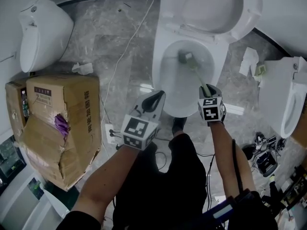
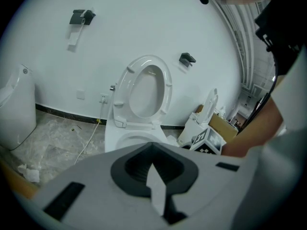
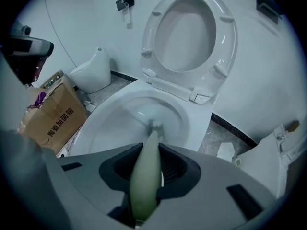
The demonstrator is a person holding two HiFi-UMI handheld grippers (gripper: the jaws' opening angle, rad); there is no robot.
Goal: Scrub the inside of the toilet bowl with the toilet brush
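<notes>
The white toilet bowl (image 1: 162, 56) (image 3: 108, 121) stands open in front of me, its seat (image 1: 249, 13) (image 3: 225, 47) raised. A toilet brush with a pale green handle (image 1: 197, 75) (image 3: 146, 171) reaches down into the bowl; its bristle head (image 1: 185, 57) (image 3: 156, 126) rests against the inner wall near the bottom. My right gripper (image 1: 209, 91) (image 3: 147, 176) is shut on the brush handle, above the bowl's near rim. My left gripper (image 1: 156, 99) (image 2: 153, 171) hovers just left of that rim, shut and holding nothing.
A battered cardboard box (image 1: 62, 123) fills the floor at the left, with a loose white toilet (image 1: 43, 32) beyond it. Another white fixture (image 1: 288, 99) stands at the right. A white cable (image 1: 127, 47) runs to a power strip (image 1: 110, 132). Crumpled paper (image 1: 249, 59) lies right of the bowl.
</notes>
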